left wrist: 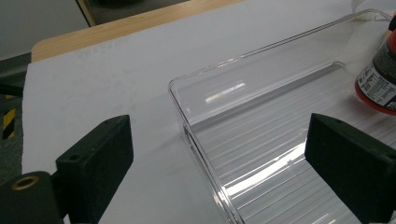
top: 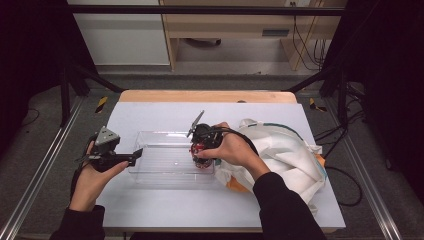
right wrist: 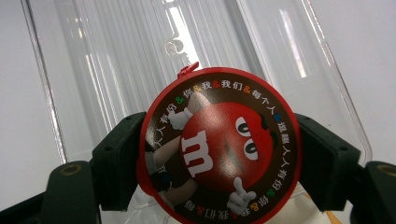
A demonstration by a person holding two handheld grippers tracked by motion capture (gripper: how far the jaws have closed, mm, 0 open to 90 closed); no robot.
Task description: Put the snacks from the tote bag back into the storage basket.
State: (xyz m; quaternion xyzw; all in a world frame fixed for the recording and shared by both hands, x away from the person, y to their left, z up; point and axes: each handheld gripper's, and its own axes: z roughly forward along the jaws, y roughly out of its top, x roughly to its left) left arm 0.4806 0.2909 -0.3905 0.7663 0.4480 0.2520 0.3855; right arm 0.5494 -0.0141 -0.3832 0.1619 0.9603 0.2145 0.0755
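From the high view I see my right tongs [top: 201, 152] just right of the frame's centre, pinching a red candy tub [top: 199, 151] at the right end of the clear plastic tray [top: 160, 172] that sits mid-frame on the white counter [top: 200, 210]. Whether the tub rests on the tray floor I cannot tell. My left tongs [top: 136, 154] lie at the left of the frame, jaws pointing toward the tray's left end and just beside it. A white cloth bag [top: 290, 155] lies crumpled right of the tray, under my right forearm.

In the left gripper view my left tongs [left wrist: 219, 163] stand spread wide with nothing between the pads; the tray's near corner [left wrist: 187, 112] lies between them, untouched. The tub [left wrist: 380, 79] shows at the right edge, inside the tray.

In the right gripper view my right tongs [right wrist: 219, 158] pinch the tub's round red lid [right wrist: 219, 149] on both sides, lower centre of the frame. The lid carries a red cartoon candy figure. The ribbed tray [right wrist: 116, 56] stretches away to the top of the frame.
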